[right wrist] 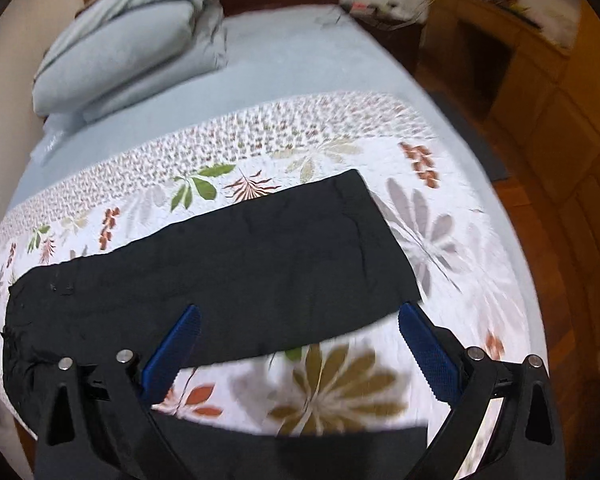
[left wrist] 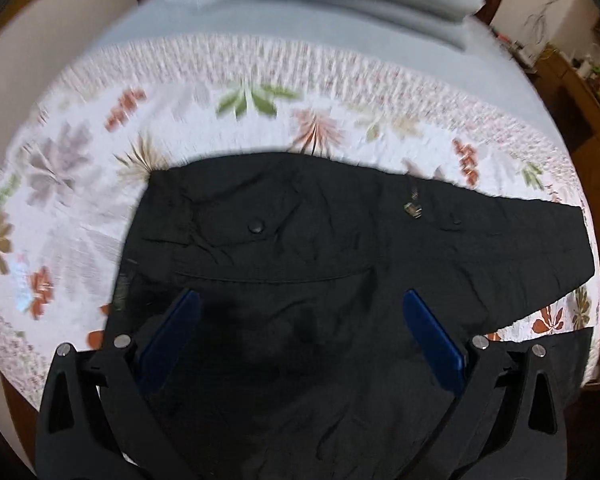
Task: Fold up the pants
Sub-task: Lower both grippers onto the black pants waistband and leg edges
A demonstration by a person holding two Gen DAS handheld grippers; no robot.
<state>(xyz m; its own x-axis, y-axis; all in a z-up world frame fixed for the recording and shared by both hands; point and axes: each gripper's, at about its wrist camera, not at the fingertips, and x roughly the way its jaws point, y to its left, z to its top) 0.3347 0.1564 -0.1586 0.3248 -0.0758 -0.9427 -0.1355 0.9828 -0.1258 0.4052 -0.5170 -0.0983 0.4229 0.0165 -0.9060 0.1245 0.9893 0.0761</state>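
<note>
Though both views are smeared by blur, one pair of black pants [left wrist: 300, 240] lies spread across the floral bedspread [right wrist: 340, 380], one leg [right wrist: 260, 256] stretched flat and another near the bed's edge. Two grippers hover over it: the left gripper [left wrist: 300, 312] above the waist end, jaws released and empty; the right gripper [right wrist: 300, 320] over the leg's hem, likewise spread wide. One folded grey duvet [right wrist: 132, 40] sits behind. Nearer cloth is cut off below.

Black pants [right wrist: 228, 264], leaf-patterned white bedspread [right wrist: 340, 376]
</note>
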